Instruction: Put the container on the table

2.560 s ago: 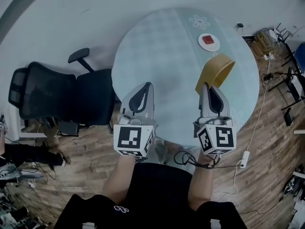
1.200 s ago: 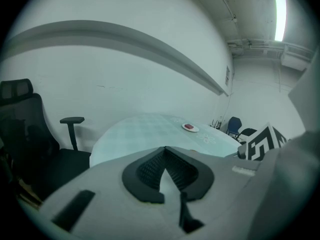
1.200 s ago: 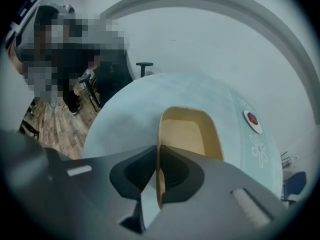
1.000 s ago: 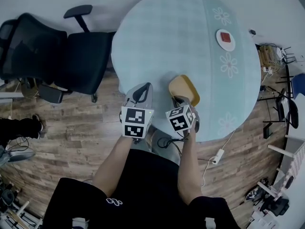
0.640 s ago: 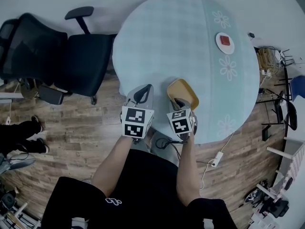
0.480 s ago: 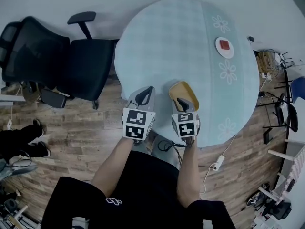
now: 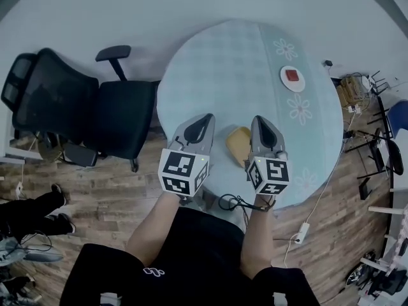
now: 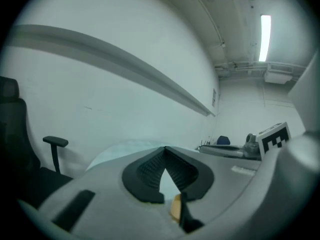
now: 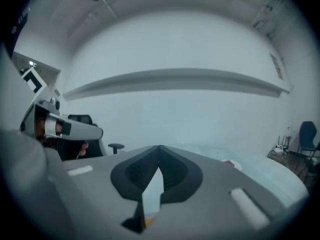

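Observation:
The tan container (image 7: 238, 145) rests on the round pale-blue table (image 7: 223, 69) close to its near edge, between my two grippers. My left gripper (image 7: 208, 116) hovers just left of it with its jaws closed tip to tip and nothing in them. My right gripper (image 7: 259, 118) is just right of the container, apart from it, also shut and holding nothing. In the left gripper view a sliver of the container (image 8: 175, 207) shows below the shut left gripper (image 8: 164, 149). The right gripper (image 9: 159, 148) looks over the table toward the wall.
A white plate with a red item (image 7: 292, 76) sits at the table's far right, beside flower prints. A black office chair (image 7: 76, 110) stands to the table's left. Cables and a power strip (image 7: 299, 229) lie on the wooden floor at right.
The right gripper carried the container from the table's right side to the near edge, let it go and lifted off to its right. The left gripper stayed shut.

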A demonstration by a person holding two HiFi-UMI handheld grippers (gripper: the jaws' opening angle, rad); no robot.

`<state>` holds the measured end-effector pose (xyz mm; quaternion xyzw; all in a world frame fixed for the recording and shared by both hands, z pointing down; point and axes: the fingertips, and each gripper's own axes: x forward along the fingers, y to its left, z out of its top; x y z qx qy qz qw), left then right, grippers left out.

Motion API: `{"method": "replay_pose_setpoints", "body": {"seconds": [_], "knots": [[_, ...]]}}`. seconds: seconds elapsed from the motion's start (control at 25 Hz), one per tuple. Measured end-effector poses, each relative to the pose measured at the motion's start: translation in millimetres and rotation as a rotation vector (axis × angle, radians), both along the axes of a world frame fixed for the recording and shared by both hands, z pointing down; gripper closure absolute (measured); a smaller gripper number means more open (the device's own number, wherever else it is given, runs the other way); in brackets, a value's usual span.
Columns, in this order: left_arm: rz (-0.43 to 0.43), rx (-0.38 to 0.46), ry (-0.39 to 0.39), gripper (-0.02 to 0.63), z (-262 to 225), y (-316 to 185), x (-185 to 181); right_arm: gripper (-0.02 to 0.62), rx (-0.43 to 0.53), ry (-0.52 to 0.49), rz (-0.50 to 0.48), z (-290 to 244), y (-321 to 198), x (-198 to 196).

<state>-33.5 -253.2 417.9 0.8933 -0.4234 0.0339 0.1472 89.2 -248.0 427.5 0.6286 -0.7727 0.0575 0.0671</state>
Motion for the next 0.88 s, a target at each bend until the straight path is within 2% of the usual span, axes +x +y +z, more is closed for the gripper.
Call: {"method": "replay_pose_setpoints", "body": {"seconds": [0.12,0.28,0.44,0.6,0.88], "knots": [[-0.002,0.053,0.074,0.603,-38,-7,-3,0.585,0.133,-0.045,0.037,-45,-1,8],[-0.005,0.13,0.145,0.603,-81,-12,-7,0.586,0.209,-0.083,0.073,-81,5,18],[-0.006,0.181,0.157,0.603,-100,-16,-1,0.586,0.21,-0.061,0.082,-99,9,23],[0.014,0.171,0.191,0.603,-101,-15,11,0.586,0.161,0.01,0.116,-98,8,34],[0.009,0.176,0.185,0.603,-100,-19,13,0.586,0.166,0.006,0.112,-100,5,37]]}}
